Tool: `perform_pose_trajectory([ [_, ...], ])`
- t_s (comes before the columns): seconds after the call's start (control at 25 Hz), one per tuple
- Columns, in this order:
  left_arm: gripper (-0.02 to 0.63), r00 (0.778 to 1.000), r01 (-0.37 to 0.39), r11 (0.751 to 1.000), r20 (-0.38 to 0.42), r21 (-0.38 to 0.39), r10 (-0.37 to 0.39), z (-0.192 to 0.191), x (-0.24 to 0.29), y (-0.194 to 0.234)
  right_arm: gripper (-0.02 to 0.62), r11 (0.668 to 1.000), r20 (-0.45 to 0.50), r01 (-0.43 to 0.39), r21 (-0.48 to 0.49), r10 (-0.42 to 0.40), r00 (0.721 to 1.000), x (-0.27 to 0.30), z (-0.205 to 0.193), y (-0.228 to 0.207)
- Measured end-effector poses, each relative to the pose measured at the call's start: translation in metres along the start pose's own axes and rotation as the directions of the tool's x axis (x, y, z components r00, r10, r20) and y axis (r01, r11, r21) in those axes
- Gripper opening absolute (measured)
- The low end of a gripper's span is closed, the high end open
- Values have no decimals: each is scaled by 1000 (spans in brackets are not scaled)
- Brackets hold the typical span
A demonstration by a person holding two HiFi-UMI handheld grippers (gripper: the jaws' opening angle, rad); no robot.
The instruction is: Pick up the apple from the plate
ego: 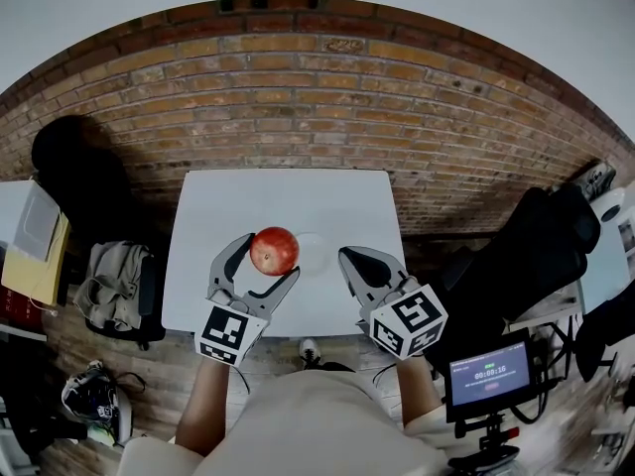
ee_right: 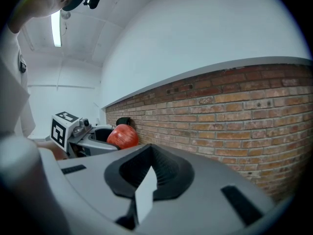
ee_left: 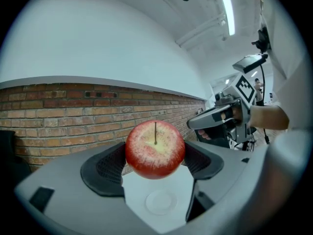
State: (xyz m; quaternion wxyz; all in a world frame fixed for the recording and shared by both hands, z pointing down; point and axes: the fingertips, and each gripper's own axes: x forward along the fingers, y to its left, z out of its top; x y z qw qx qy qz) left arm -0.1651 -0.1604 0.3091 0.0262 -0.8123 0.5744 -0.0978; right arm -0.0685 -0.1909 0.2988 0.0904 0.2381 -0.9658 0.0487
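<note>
**Two jaws, one red apple, held clear of the plate**

Both jaws of my left gripper (ego: 270, 258) (ee_left: 155, 163) press against the flanks of the red apple (ego: 275, 250) (ee_left: 155, 149), wide apart at the fruit's full width, with its stem pointing up. The apple hangs in the air above the white table (ego: 228, 206). The pale plate (ego: 316, 251) (ee_left: 160, 202) lies bare on the table beneath it, just to the apple's right in the head view.

My right gripper (ego: 349, 258) (ee_right: 144, 190) hovers over the table's near right part, apart from the plate. Its jaws are drawn almost together, so only a thin sliver of tabletop shows between the dark pads, and they hold nothing. From its own view the apple (ee_right: 122, 136) shows off to the left in the other gripper's clasp, in front of the brick wall (ee_right: 234, 111).
</note>
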Motion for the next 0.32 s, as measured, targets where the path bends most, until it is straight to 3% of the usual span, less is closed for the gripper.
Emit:
perform_pose_trajectory([
  [0.32, 371, 1000, 6, 1000, 0, 3, -6, 2, 0, 1, 1, 1000, 0, 8, -1, -8, 1000, -1, 1, -1],
])
